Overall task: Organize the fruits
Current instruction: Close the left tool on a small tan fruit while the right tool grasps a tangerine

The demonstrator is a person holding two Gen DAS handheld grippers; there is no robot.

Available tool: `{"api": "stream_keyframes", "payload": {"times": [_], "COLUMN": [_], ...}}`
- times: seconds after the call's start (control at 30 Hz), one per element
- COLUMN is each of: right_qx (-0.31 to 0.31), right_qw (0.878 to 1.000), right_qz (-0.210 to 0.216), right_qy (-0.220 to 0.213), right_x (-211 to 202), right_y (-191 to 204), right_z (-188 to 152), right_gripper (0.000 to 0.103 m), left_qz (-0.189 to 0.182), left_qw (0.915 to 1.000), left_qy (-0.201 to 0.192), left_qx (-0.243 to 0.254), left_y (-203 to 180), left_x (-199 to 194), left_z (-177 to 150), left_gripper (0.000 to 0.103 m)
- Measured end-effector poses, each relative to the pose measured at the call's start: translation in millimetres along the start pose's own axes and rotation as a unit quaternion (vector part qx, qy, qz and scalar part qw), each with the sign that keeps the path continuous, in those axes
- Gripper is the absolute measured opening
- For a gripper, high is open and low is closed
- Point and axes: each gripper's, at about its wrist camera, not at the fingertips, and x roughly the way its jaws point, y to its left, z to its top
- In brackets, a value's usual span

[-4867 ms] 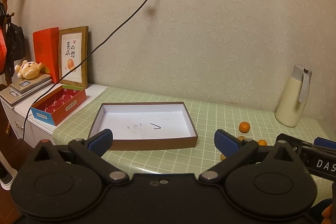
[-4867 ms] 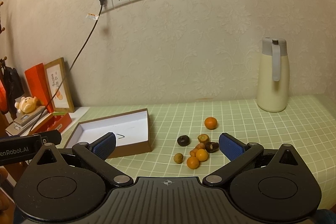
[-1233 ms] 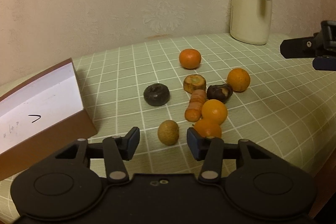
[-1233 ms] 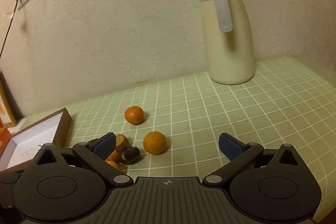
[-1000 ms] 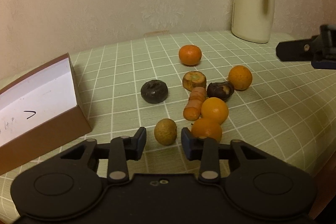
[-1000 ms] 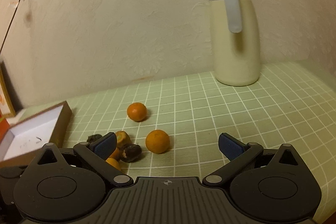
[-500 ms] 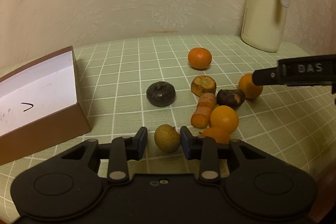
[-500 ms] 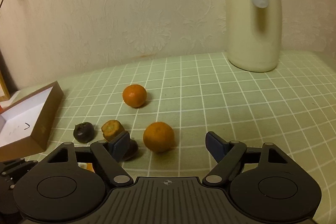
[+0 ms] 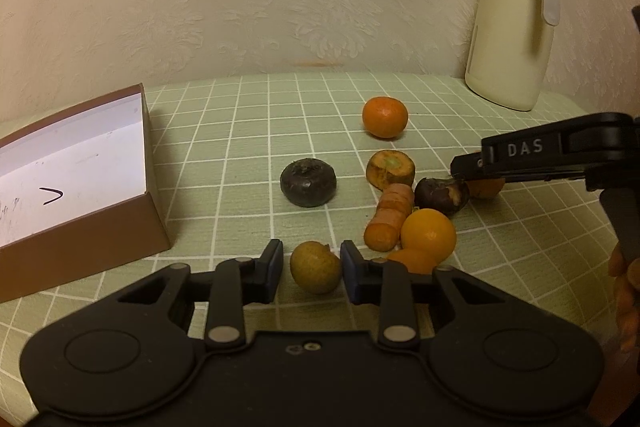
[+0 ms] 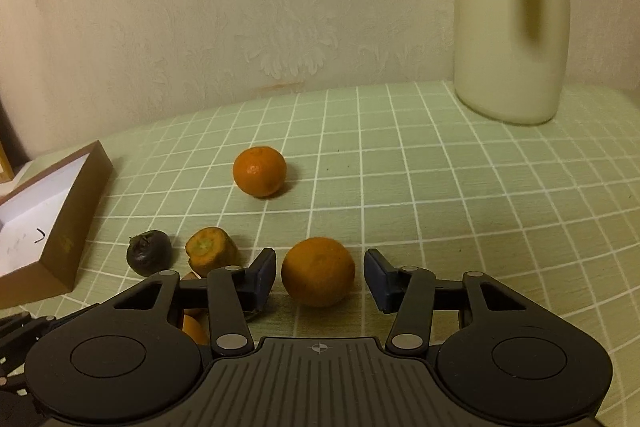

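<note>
My left gripper (image 9: 311, 269) is closed around a small yellow-brown round fruit (image 9: 315, 267) that sits on the green checked tablecloth; its pads touch or nearly touch the fruit. My right gripper (image 10: 320, 277) is open with a tangerine (image 10: 318, 277) between its pads, with gaps on both sides. It also shows in the left wrist view (image 9: 552, 157), over that tangerine. Nearby lie another tangerine (image 9: 385, 117), a dark round fruit (image 9: 307, 182), a carrot stub (image 9: 390, 169), a carrot (image 9: 389, 218), a dark brown fruit (image 9: 441, 195) and two oranges (image 9: 428, 235). The open brown box (image 9: 76, 163) stands at the left.
A cream thermos jug (image 9: 514, 27) stands at the back right against the wall, large in the right wrist view (image 10: 512, 19). The table's front edge runs close below both grippers. The box also shows at the left of the right wrist view (image 10: 52, 223).
My left gripper has narrowed around the yellow-brown fruit. My right gripper has moved forward and down over the tangerine and its jaws have narrowed around it.
</note>
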Motion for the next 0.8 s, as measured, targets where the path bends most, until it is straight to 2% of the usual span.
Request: {"api": "stream_keyframes", "payload": {"times": [0.07,0.57,0.8], "right_qx": [0.001,-0.005,-0.005], "right_qw": [1.000,1.000,1.000], "right_qz": [0.006,0.002,0.003], "right_qy": [0.002,0.003,-0.012], "right_x": [2,-1,-14], "right_y": [1,4,7], "right_z": [0,-3,-8], "right_gripper": [0.040,0.040,0.039], "left_qz": [-0.001,0.007,0.012], "left_qw": [1.0000,1.0000,0.9997], "left_qy": [0.000,-0.001,-0.004], "left_qx": [-0.004,0.003,-0.019], "left_y": [1,-6,2], "left_x": [-1,-5,-8], "left_z": [0,-3,-3], "left_gripper": [0.016,0.016,0.015]}}
